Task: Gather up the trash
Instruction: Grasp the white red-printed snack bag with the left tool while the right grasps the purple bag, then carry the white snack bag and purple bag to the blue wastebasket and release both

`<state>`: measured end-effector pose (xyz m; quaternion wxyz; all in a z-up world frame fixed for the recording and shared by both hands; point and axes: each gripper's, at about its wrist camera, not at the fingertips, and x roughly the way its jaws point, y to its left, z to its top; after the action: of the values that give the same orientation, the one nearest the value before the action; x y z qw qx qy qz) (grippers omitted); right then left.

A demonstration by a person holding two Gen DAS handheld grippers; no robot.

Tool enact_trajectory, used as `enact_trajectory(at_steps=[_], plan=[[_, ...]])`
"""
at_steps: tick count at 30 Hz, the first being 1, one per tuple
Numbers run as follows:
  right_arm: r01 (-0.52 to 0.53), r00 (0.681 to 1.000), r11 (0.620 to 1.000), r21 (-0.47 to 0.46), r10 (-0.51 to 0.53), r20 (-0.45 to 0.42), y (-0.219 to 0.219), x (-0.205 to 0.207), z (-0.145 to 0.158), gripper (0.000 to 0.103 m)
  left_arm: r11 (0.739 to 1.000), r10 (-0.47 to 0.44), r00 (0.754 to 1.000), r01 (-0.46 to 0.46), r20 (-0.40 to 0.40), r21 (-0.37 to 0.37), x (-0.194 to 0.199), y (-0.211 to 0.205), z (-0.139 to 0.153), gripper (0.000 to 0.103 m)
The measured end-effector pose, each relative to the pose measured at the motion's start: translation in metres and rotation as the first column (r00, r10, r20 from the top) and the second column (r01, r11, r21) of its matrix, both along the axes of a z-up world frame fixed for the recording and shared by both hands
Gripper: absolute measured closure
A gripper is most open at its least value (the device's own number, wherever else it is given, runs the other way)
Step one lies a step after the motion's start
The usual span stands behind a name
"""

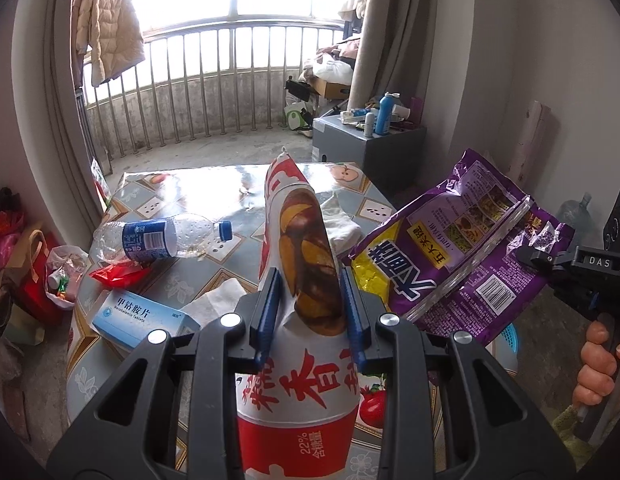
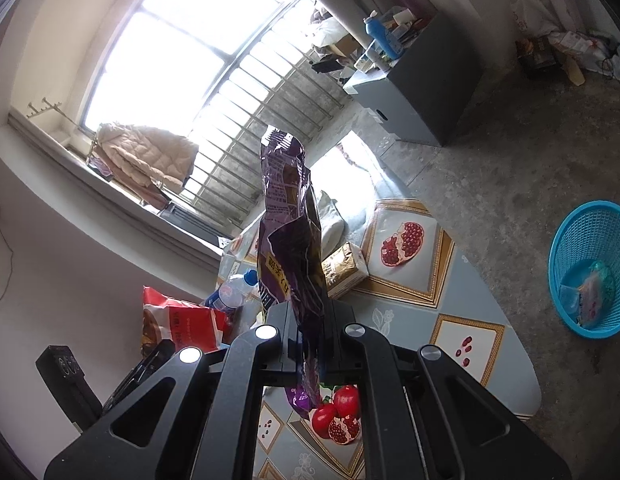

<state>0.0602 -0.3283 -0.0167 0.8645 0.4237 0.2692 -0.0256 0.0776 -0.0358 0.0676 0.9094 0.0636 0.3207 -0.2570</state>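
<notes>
My left gripper (image 1: 310, 304) is shut on a red and white snack bag (image 1: 299, 248) with a chestnut picture, held above the table (image 1: 213, 280). My right gripper (image 2: 310, 332) is shut on a crumpled purple snack bag (image 2: 289, 248); in the left wrist view that purple bag (image 1: 462, 252) hangs at the right, with the right gripper (image 1: 530, 256) pinching its edge. The red and white bag (image 2: 181, 324) also shows low on the left in the right wrist view. A blue mesh waste basket (image 2: 590, 268) with some wrappers inside stands on the floor at the right.
On the table lie an empty plastic bottle (image 1: 157, 240), a blue-white pill box (image 1: 141, 320), a red wrapper (image 1: 117, 272), tissues (image 1: 217, 300) and a gold and white packet (image 2: 344, 270). A grey cabinet (image 1: 370, 144) with bottles stands behind. Bags crowd the floor at the left (image 1: 33, 272).
</notes>
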Motion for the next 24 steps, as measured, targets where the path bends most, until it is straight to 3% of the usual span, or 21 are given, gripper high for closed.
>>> enact_trajectory(at_steps=[15, 24], plan=[[0.194, 0.980, 0.981, -0.011, -0.193, 0.037, -0.048, -0.059, -0.006, 0.098, 0.969, -0.246, 0.969, 0.245, 0.027, 0.041, -0.021, -0.102, 0.012, 0.075], [0.357, 0.934, 0.933, -0.039, -0.355, 0.032, -0.090, -0.106, -0.012, 0.098, 0.904, -0.426, 0.904, 0.425, 0.024, 0.052, -0.039, -0.191, 0.014, 0.075]])
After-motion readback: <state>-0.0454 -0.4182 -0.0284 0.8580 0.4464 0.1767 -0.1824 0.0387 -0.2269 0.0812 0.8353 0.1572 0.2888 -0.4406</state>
